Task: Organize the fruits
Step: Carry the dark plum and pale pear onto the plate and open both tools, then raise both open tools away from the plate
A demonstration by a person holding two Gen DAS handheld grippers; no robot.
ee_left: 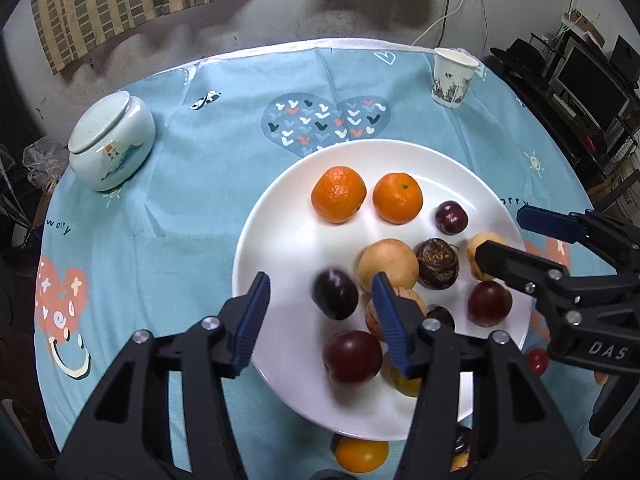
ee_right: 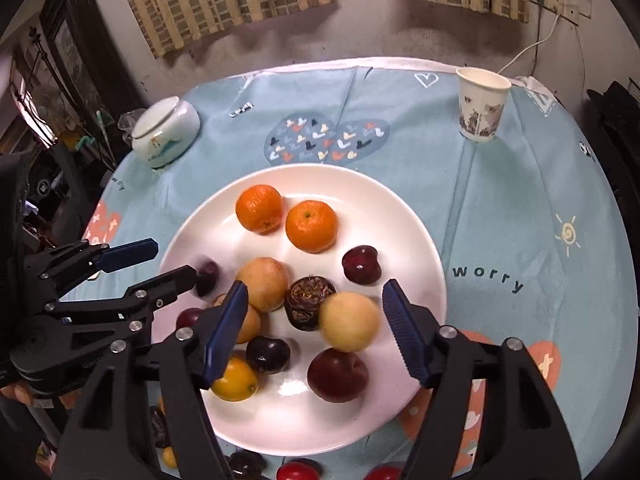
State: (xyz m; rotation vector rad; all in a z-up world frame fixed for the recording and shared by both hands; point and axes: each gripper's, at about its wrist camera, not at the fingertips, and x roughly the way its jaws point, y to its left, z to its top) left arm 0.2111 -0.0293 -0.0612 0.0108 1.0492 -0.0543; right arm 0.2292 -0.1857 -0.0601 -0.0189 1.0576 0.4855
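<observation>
Nearest, several fruits on the cloth lie half hidden under the plate's near rim and the gripper bodies — kinds hard to tell.

Left gripper [ee_left: 320,296]: jaws apart, nothing pressed between them. A dark plum [ee_left: 335,294], slightly blurred, lies on the plate in the gap, nearer the right-hand pad; whether it touches that pad cannot be told.

Right gripper [ee_right: 316,312]: jaws apart, no pad pressing. A pale yellow fruit [ee_right: 349,321], blurred, sits between them, with a dark wrinkled fruit [ee_right: 308,298] touching its left side.

White plate [ee_right: 400,216] on the bench carries all the sorted fruit — plums, yellow fruits, then two oranges [ee_right: 259,208] side by side toward the far rim.

Farther off on the blue tablecloth [ee_left: 200,184]: lidded ceramic jar [ee_left: 110,142] at far left, paper cup [ee_left: 452,78] at far right, both well apart from the plate.
</observation>
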